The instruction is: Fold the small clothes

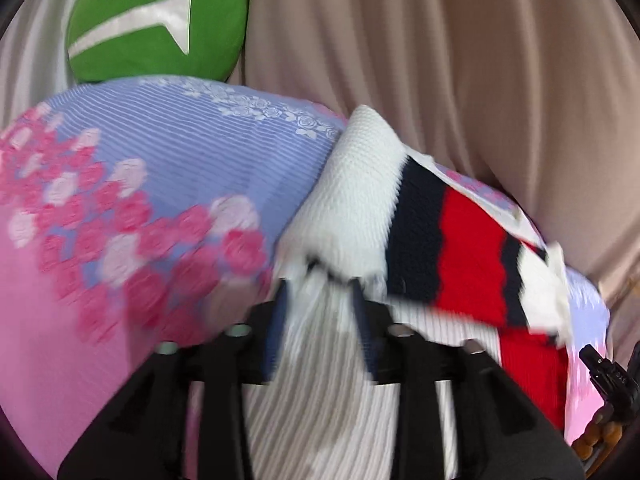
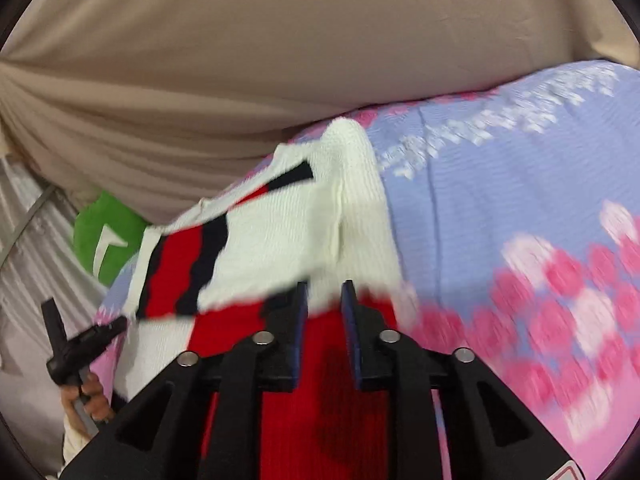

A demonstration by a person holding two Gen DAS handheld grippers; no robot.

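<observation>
A small white knit sweater (image 1: 360, 200) with navy and red stripes lies on a lilac and pink flowered bedspread (image 1: 168, 152). Its upper part is folded over, with the fold edge just ahead of my fingertips. My left gripper (image 1: 319, 282) is open over the white ribbed hem, and the cloth lies under the gap between the jaws. My right gripper (image 2: 324, 286) is open over the red band of the sweater (image 2: 280, 232), its jaws a narrow gap apart. The right wrist view shows the left gripper (image 2: 80, 344) and the hand (image 2: 94, 398) holding it. Both views are blurred.
A green plush cushion (image 1: 156, 20) rests at the far side of the bedspread (image 2: 500, 160). Beige draped cloth (image 1: 440, 60) hangs behind the bed. The bedspread stretches out around the sweater.
</observation>
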